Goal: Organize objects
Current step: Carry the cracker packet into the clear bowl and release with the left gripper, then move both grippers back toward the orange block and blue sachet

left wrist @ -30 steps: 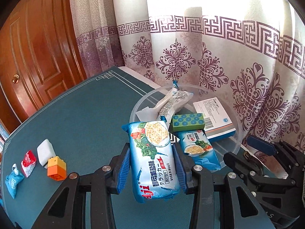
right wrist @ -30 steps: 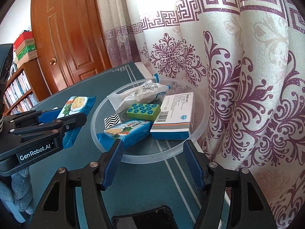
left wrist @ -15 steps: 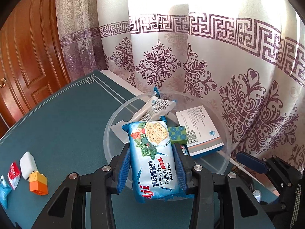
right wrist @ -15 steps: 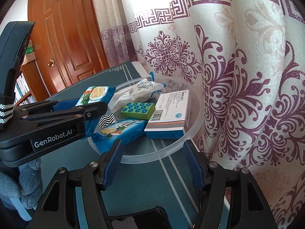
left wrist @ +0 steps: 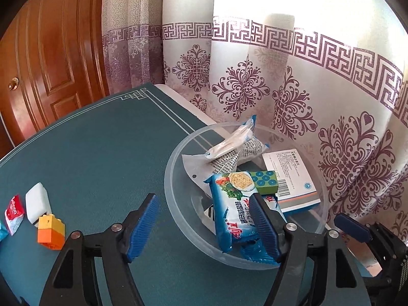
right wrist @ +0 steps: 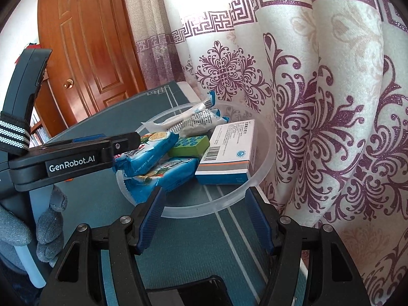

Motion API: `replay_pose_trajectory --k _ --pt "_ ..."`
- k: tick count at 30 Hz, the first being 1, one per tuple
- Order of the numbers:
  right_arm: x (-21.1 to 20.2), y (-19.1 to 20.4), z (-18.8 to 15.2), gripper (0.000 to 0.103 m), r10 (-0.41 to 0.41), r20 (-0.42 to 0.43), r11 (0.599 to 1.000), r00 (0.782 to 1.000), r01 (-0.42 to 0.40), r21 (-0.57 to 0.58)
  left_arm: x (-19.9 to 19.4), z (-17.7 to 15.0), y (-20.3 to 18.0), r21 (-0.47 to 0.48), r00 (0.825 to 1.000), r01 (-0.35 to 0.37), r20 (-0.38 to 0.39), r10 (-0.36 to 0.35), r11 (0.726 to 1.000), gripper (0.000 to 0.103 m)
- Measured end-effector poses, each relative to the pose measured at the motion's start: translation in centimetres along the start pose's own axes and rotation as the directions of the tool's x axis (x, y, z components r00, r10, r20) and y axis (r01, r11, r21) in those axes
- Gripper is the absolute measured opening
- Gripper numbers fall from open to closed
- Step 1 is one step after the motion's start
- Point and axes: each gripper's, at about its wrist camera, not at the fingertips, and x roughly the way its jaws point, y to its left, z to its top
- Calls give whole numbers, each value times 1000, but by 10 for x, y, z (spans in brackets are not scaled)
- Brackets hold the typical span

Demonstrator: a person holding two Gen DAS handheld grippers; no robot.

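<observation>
The right gripper (right wrist: 204,219) is held with its jaws apart and nothing between them, just short of a clear plastic bowl (right wrist: 257,176) on a teal table (right wrist: 229,244). Ahead of the fingers, a white and blue box (right wrist: 227,150), a green block (right wrist: 190,145) and blue cracker packets (right wrist: 163,173) are seen inside. From the left, the left gripper (right wrist: 119,148) reaches in, its jaws opening; whether the upper packet (right wrist: 150,153) is touched is unclear.
</observation>
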Motion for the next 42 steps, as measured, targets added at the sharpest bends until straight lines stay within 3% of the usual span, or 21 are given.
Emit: replay_pose_trajectory --k 8,22,42 --pt "-2 7 -1 66 9 1 1000 1000 -9 -13 -7 -5 3 9 1000 -29 5 29 1000 78" --pt "-11 24 -3 66 11 16 999 1000 -10 -46 -20 -15 26 -31 996 -85 15 86 996 96" --pt "-18 66 -3 66 24 55 996 998 -19 -88 -37 -33 90 -130 979 -200 10 203 971 97"
